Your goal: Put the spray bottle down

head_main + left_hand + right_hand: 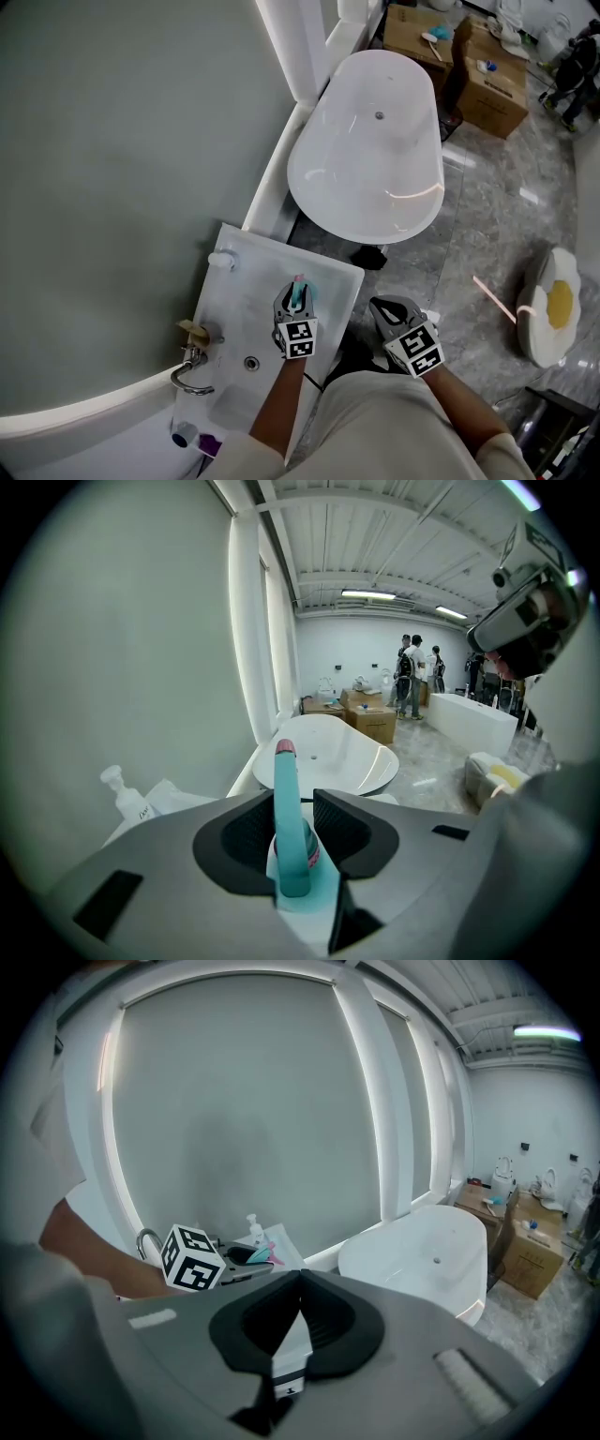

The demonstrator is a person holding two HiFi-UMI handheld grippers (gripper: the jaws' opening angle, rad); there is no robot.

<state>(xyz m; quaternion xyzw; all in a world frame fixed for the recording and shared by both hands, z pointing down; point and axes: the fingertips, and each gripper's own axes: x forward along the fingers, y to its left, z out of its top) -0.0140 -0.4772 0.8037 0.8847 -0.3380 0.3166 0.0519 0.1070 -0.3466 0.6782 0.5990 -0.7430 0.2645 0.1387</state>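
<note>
A spray bottle [300, 292] with a teal head and pink nozzle tip stands upright at the right rim of the white washbasin [234, 309]. My left gripper [296, 300] is around its head. In the left gripper view the teal head [286, 808] rises between the jaws of the left gripper [292, 797], a thin gap shows beside it, and the pads do not press on it. My right gripper [389, 309] hangs off the basin's right side over the floor; in its own view the right gripper [300, 1277] has its jaws together with nothing held.
A white pump bottle [221, 260] stands at the basin's far left corner, a curved tap [192, 373] at its left edge. A white bathtub [366, 150] lies beyond, cardboard boxes [487, 84] behind it. People stand far back [412, 672].
</note>
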